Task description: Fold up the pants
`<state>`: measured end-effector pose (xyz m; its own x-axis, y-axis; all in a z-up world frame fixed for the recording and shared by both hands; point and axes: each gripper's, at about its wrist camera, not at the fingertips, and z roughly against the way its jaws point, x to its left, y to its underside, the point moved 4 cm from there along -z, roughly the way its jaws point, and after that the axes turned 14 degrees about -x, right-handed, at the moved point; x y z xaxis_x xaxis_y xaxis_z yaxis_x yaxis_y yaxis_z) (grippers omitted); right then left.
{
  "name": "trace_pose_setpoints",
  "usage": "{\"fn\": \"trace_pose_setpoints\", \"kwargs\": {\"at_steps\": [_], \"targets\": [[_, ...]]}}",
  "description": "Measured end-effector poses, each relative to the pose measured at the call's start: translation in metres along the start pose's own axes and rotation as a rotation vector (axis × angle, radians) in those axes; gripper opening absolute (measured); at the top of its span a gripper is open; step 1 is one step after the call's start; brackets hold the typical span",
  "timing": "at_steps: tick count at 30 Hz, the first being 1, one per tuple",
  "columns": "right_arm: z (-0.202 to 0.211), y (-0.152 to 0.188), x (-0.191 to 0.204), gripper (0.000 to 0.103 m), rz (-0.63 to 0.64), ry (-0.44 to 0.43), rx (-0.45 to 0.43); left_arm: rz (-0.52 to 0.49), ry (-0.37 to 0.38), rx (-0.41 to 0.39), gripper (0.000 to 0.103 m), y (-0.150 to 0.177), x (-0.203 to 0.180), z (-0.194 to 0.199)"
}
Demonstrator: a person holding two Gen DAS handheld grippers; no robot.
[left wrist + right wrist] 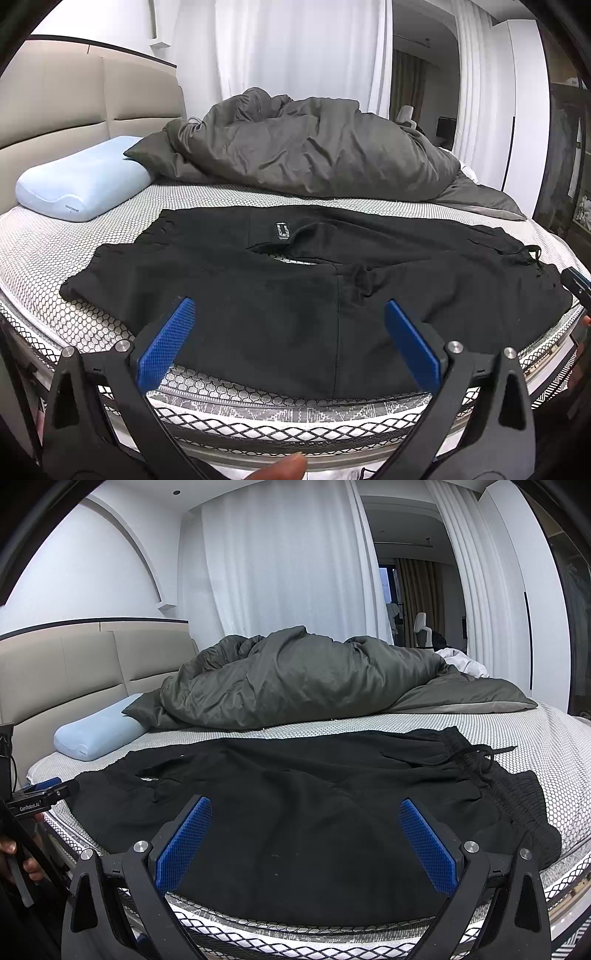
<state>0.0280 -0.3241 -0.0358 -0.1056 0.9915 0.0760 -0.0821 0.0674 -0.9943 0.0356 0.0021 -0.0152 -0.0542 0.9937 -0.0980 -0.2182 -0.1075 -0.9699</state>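
Both tools wide open, empty, hovering over near edge of bed w/ black pants laid out.

Left tool (290, 314) and right tool (306, 814): blue pads spread far apart, nothing between them. Pants (295, 295) lie flat-ish on bed (44, 258), wrinkled, legs doubled over w/ a gap showing mattress; grey duvet (295, 151) behind pants, blue pillow (81, 181) beyond their left end. Left view only: label (280, 230). Right view only: elastic waistband w/ drawstring (480, 757).
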Motion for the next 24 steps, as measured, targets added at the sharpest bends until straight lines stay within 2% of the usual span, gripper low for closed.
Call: {"fn": "trace_pose_setpoints", "kwargs": {"at_steps": [24], "targets": [[0.0000, 0.0022, -0.0008, 0.103, -0.002, -0.001, 0.005, -0.002, -0.002, -0.002, 0.102, 0.0002, 0.0002, -0.0007]]}}
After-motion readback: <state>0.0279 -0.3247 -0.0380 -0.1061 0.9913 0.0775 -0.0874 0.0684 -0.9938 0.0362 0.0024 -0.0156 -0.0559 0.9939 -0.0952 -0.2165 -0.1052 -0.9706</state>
